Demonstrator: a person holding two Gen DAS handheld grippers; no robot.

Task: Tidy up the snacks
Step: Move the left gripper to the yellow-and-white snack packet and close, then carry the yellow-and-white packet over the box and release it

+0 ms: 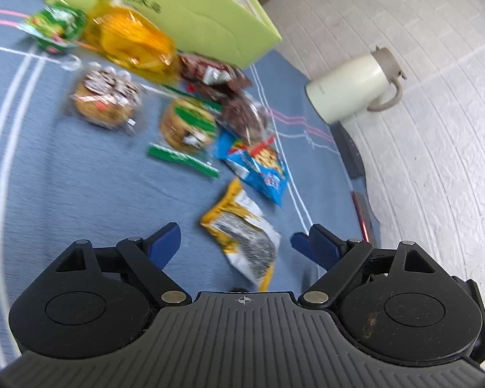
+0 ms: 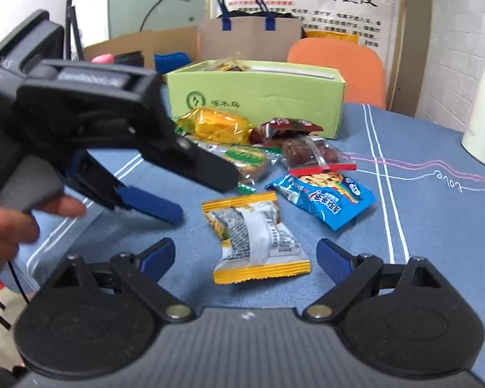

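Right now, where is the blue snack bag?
The blue snack bag lies flat on the blue tablecloth, right of the yellow-edged packet and just in front of the clear bag of brown snacks.

Yellow-edged snack packet (image 2: 258, 239) on blue tablecloth (image 2: 420, 226) between wide-apart right gripper (image 2: 245, 255) fingers

We see our left gripper (image 1: 236, 242) & right gripper (image 2: 245, 255), both w/ matte black linkage arms, silver pivot pins, blue finger pads (image 2: 155, 255), round black hubs and a ribbed grey base w/ a small white crosshair mark; a thin black cable trails by our hand (image 2: 3, 226).
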